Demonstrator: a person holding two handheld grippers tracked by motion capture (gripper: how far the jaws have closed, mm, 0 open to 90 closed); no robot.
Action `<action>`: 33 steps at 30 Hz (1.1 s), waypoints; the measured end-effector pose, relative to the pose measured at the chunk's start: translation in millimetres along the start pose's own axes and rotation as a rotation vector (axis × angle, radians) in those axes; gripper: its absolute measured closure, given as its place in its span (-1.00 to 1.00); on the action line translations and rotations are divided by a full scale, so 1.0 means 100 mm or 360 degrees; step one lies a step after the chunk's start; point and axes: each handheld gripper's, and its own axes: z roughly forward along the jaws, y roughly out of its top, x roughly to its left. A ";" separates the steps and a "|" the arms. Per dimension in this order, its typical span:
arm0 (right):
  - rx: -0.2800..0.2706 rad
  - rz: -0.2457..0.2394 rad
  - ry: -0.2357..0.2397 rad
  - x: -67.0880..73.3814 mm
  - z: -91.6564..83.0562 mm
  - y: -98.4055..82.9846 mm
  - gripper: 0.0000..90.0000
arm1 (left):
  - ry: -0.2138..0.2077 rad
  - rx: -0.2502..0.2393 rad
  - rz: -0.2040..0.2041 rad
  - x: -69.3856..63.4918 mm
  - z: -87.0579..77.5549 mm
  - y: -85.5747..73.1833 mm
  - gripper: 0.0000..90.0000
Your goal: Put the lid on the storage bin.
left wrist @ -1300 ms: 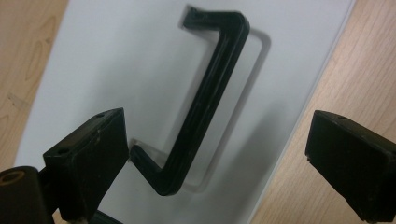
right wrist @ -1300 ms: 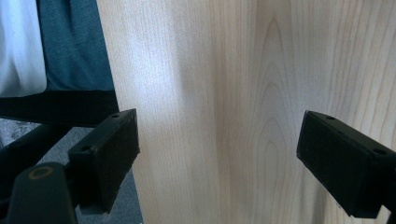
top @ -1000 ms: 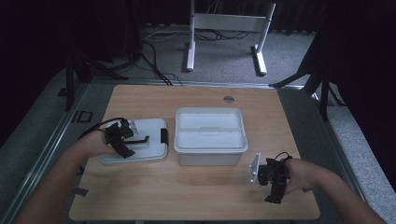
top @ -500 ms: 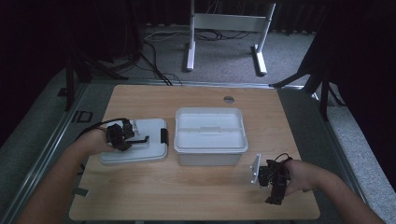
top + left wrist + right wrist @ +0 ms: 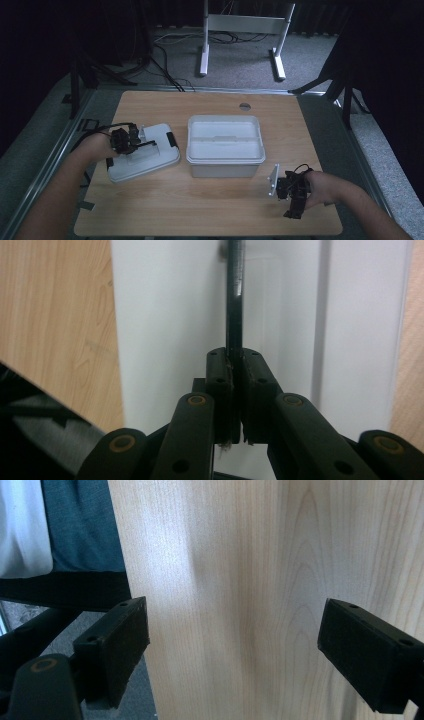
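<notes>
Your left gripper (image 5: 233,385) is clamped on the thin black handle (image 5: 234,300) of the white lid (image 5: 145,157); its jaws have just been closing, and the handle now sits pinched between the pads, running straight away from them in the left gripper view. In the high view this gripper (image 5: 131,142) sits over the lid's upper left part.

The lid lies flat on the wooden table (image 5: 210,215), at the left, slightly skewed to the table's edges. It is white, rectangular with rounded corners, and carries a black clip (image 5: 171,139) on its right edge. Bare white lid surface flanks the handle on both sides.

Just beside the lid on its right stands the white open box (image 5: 225,145), near the table's centre. A narrow gap separates lid and box. This box is the nearest obstruction on the right.

Your right gripper (image 5: 292,192) rests near the front right corner of the table, well apart from lid and box. Its jaws stand wide apart with nothing between them, over bare wood (image 5: 240,605).

Open table lies in front of the lid and box and behind them. The lid's left end lies close to the table's left edge.
</notes>
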 end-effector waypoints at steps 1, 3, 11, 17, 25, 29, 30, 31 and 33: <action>0.0004 -0.0003 0.0000 0.00 0.00 0.00 -0.72 | -0.0008 -0.0003 0.0003 0.00 0.00 0.00 0.88; 0.0005 -0.0001 0.0001 0.00 0.00 0.00 -0.72 | -0.0029 -0.0010 -0.0003 0.01 -0.02 -0.01 0.88; 0.0004 0.0002 0.0002 0.00 -0.01 0.00 -0.72 | -0.0102 -0.0079 0.0061 0.06 -0.23 -0.01 0.88; 0.0005 0.0002 0.0000 0.00 -0.01 -0.01 -0.72 | -0.0183 -0.0148 0.0059 0.13 -0.49 0.06 0.88; -0.0003 0.0008 -0.0007 0.01 -0.02 -0.02 -0.72 | -0.0213 -0.0186 0.0082 0.19 -0.91 0.15 0.88; -0.0014 0.0004 -0.0012 0.02 -0.01 -0.02 -0.72 | -0.0169 -0.0240 0.0080 0.23 -1.14 0.17 0.88; -0.0014 0.0004 -0.0012 0.02 -0.01 -0.02 -0.72 | -0.0169 -0.0240 0.0080 0.23 -1.14 0.17 0.88; -0.0014 -0.0001 -0.0012 0.02 -0.01 -0.02 -0.72 | -0.0152 -0.0253 0.0076 0.25 -1.25 0.19 0.88; -0.0018 -0.0001 -0.0013 0.02 -0.01 -0.02 -0.72 | -0.0141 -0.0239 0.0099 0.24 -1.34 0.22 0.88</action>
